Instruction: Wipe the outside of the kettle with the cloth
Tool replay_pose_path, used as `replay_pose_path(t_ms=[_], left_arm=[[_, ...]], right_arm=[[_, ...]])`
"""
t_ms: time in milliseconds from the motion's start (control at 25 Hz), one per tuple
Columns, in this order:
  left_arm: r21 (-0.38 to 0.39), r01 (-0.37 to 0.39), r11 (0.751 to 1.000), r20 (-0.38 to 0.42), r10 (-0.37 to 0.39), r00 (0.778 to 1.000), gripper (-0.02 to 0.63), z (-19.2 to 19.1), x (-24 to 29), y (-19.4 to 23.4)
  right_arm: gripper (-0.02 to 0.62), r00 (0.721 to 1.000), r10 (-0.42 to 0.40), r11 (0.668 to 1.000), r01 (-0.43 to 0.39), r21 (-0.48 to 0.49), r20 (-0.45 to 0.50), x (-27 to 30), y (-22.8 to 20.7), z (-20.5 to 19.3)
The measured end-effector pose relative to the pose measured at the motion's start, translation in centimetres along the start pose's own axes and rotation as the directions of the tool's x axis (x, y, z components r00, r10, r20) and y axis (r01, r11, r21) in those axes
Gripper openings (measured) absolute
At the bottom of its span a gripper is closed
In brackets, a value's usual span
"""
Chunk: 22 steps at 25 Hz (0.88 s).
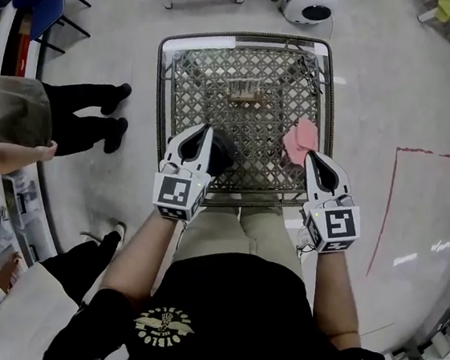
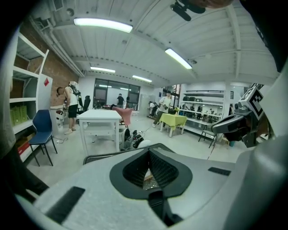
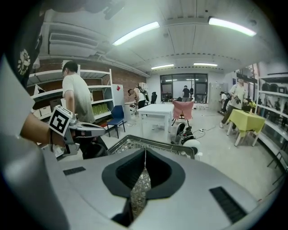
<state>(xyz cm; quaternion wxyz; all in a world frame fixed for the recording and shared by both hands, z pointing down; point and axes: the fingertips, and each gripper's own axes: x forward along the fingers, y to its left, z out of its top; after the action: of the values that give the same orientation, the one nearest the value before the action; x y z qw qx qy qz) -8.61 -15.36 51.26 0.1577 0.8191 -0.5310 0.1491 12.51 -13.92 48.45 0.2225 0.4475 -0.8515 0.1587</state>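
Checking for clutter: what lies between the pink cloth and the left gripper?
Head view: bare wire mesh, plus a dark object right beside the left gripper, short of the pink cloth.

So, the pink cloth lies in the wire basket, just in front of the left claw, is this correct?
Not quite. The pink cloth lies in the wire basket, but just in front of the right claw, not the left claw. The head view shows it.

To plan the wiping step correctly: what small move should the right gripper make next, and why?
Probably open the right gripper: its jaws are together with nothing between them, while the pink cloth lies unheld in the cart, just beside its tip.
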Motion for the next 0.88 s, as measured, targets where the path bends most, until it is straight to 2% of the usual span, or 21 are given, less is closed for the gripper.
replay_pose_path(t_ms=[240, 440, 520, 600, 680, 880], left_arm=[[0.033, -0.022, 0.999, -0.022, 0.022, 0.999, -0.003, 0.5, 0.6, -0.3], [0.061, -0.046, 0.997, -0.034, 0.048, 0.998, -0.003, -0.7, 0.3, -0.2], [0.065, -0.048, 0.997, -0.01, 0.049, 0.999, -0.003, -0.4, 0.4, -0.2], [0.079, -0.045, 0.996, 0.012, 0.045, 0.999, -0.003, -0.3, 0.5, -0.6], [0.096, -0.051, 0.994, 0.011, 0.05, 0.999, -0.003, -0.6, 0.6, -0.8], [0.092, -0.071, 0.993, -0.004, 0.072, 0.997, -0.003, -0.9, 0.8, -0.6]], right_arm=[[0.014, 0.995, -0.002, 1.0, -0.001, -0.027, -0.102, 2.1, -2.3, -3.4], [0.022, 0.981, 0.004, 1.0, -0.008, -0.02, -0.196, 3.5, -3.7, -7.2], [0.119, 0.971, 0.02, 1.0, -0.021, -0.004, -0.239, 4.3, -4.2, -8.8], [0.183, 0.957, 0.039, 0.999, -0.039, 0.009, -0.289, 5.0, -4.5, -10.6], [0.215, 0.941, 0.056, 0.998, -0.054, 0.014, -0.333, 5.6, -4.7, -12.3], [0.246, 0.905, 0.075, 0.997, -0.072, 0.021, -0.418, 7.3, -5.8, -15.4]])
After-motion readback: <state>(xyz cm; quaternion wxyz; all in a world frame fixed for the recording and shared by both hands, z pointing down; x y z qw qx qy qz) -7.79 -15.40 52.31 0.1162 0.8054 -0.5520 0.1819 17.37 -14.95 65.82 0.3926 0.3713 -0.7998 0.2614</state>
